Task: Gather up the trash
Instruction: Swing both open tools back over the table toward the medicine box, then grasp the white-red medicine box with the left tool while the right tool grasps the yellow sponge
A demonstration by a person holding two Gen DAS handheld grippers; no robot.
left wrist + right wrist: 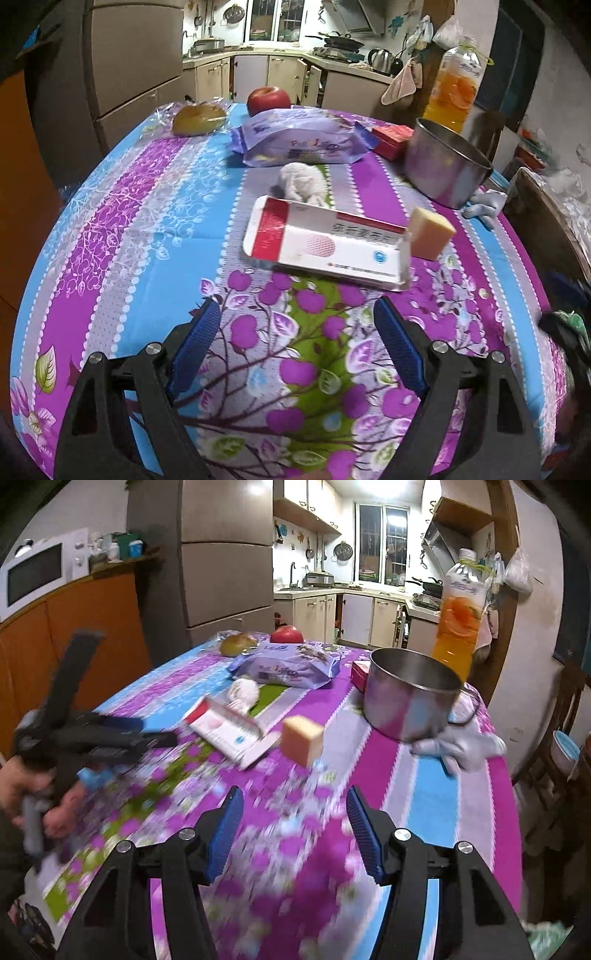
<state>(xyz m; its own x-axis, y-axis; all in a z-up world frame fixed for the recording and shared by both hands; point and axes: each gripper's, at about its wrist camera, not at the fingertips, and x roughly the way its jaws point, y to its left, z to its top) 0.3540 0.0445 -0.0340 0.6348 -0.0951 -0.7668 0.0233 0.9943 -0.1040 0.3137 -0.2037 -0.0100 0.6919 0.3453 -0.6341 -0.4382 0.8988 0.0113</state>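
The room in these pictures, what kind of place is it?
Most likely a home kitchen with a dining table: cabinets and a stove stand under the window, and a microwave is at the left.

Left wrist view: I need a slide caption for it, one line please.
Open left gripper hovers over the floral tablecloth, facing an opened red-and-white carton, crumpled tissue and steel pot.

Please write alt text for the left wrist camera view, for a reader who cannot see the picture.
The open left gripper hovers empty over a purple and blue floral tablecloth, facing a flattened red and white carton. Behind the carton lie a crumpled white tissue, a purple snack bag, a steel pot and a red apple.
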